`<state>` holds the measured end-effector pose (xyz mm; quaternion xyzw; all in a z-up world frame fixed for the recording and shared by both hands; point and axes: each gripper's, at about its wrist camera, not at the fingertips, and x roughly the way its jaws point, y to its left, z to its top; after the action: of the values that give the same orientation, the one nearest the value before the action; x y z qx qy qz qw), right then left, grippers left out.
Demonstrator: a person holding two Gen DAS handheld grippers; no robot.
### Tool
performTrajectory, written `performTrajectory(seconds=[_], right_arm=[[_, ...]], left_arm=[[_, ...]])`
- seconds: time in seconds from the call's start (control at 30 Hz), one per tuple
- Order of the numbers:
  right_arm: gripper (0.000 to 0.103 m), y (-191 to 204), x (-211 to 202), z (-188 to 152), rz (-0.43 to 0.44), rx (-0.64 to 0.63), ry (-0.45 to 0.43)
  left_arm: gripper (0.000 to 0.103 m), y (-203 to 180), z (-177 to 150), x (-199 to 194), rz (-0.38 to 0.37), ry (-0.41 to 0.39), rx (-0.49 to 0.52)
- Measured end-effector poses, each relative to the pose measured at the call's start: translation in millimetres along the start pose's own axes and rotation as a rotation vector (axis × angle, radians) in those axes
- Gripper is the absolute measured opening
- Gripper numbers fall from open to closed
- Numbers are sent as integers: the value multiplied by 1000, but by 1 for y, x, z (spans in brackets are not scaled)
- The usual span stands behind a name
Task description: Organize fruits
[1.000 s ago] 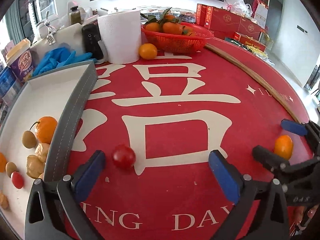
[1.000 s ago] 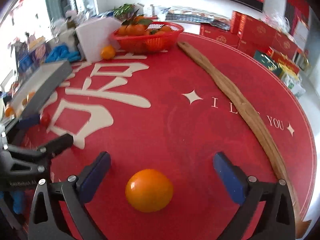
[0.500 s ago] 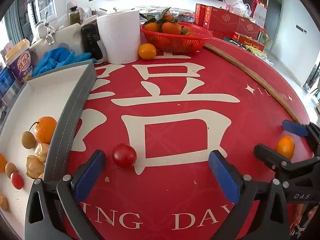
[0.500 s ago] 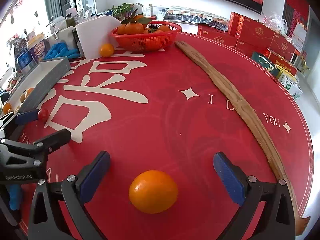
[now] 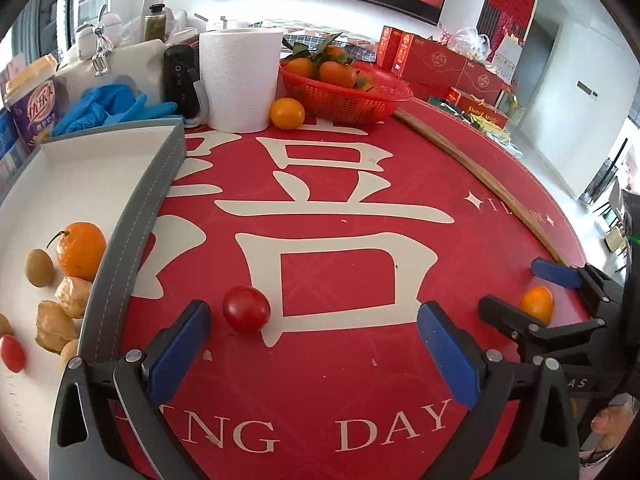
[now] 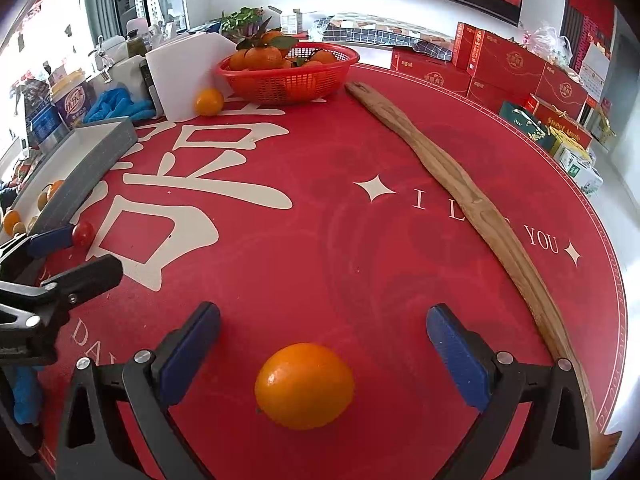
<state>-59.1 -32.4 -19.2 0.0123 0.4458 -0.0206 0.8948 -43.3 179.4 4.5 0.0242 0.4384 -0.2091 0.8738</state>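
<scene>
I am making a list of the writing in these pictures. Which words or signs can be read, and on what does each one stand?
"I L... YOU" with star signs: red table cover.
"DAY", after a cut word ending "NG": same cover.
Large white Chinese character: same cover.
"优乐美": purple cup.
"Sweet Apple": red box.
"GenRobot" is not readable here; left gripper and right gripper markings, other boxes: too blurred.

A paper towel roll point(image 5: 239, 80) is standing beside blue gloves point(image 5: 112, 106) and a black device point(image 5: 180, 76). A long wooden strip point(image 6: 472, 208) is lying across the red mat point(image 6: 320, 220). Red boxes point(image 6: 504, 68) are sitting behind.
</scene>
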Motion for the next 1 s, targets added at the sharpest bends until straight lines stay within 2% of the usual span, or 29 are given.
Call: performTrajectory(seconds=[0.17,0.27,0.57,0.73,1.0], right_arm=[[103,0,0,0,-1,1,0],[103,0,0,0,0,2,0],[103,-21,-5,-2,-19,118,-18],[103,-14,-1,0,-66,87,1],[103,-17,-3,-4,-75,101,2]], left_arm=[[103,-9,1,5,56,20,38],[103,-17,3,13,120,43,78],[103,-17,10,20,142,39,53],[103,-17,10,20,142,39,53],[103,-17,10,20,142,39,53]])
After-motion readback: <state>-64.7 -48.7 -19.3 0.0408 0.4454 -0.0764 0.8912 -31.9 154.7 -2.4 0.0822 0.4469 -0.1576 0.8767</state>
